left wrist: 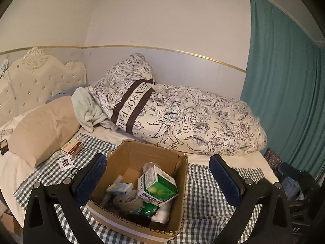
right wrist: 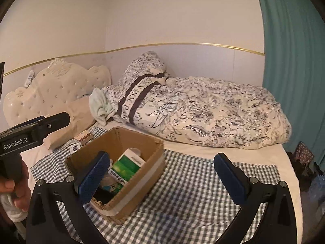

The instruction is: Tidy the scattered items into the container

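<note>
Bedroom setting: a bed (left wrist: 203,158) stands against a pale wall, with a tufted headboard (left wrist: 36,77), a floral duvet (left wrist: 193,120), a tan pillow (left wrist: 42,126) and a teal curtain (left wrist: 284,71) at the far end. Spread across the bed is a checked cloth (left wrist: 213,193), and on it stands an open cardboard box (left wrist: 180,199), the container for this task. Inside the box lie a green-and-white carton (left wrist: 160,187), a small pale blue packet (left wrist: 119,189), a white bottle (left wrist: 162,213) and other items too jumbled to identify. Still outside the box, near the pillow, are a flat tan box (left wrist: 72,147), a small white packet (left wrist: 65,163) and a black ring (left wrist: 75,171). The left gripper (left wrist: 158,179) hovers above the box with its jaws fully spread and nothing between the pads. The right gripper (right wrist: 160,174) is likewise spread wide and empty; in its view the box sits to the left of centre, and the left gripper (right wrist: 36,128) appears side-on at the left edge, held by a hand (right wrist: 14,189). Judged from this layout, one deposit step appears complete and both grippers are free for the next pick. The next move calls for carrying a gripper toward the items beside the pillow, most readily the left one, aligning the open jaws across the flat tan box, and closing on its narrow sides. The ring and packet lie flat on cloth and will likely need a low, careful pinch.
</note>
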`<state>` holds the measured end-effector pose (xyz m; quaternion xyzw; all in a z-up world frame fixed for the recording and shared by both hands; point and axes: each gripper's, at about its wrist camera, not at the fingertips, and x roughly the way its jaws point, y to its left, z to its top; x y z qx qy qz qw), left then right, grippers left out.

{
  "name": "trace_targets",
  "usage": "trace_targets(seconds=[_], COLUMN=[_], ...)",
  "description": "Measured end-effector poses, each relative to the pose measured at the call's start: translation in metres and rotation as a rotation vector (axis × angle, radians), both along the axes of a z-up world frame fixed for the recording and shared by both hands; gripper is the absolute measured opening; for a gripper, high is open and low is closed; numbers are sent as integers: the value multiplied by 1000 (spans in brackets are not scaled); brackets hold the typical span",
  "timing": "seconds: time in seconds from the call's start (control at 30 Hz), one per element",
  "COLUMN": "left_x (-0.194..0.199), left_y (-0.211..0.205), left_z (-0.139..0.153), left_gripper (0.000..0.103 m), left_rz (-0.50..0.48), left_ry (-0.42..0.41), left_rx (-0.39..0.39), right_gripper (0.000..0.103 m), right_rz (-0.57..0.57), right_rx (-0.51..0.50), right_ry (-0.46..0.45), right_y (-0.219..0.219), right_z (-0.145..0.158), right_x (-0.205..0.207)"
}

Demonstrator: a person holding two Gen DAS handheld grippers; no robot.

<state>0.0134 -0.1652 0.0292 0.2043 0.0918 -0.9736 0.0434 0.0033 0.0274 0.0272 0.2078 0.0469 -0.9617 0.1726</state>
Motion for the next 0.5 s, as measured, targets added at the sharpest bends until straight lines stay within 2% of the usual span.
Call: trace_targets(seconds=[0.2,0.5], left_x=[0,-10], left_y=[27,77], left_z=[0,-2], left_gripper=[103,103], left_rz=[-12,-105], left_ry=[19,38], left_rx=[-19,-63], right_gripper=[103,103], right_rz=[-46,-133], right_rx=[-4,2], right_ry=[9,19], right_y=[24,68], right_z=[6,10], right_x=[4,7])
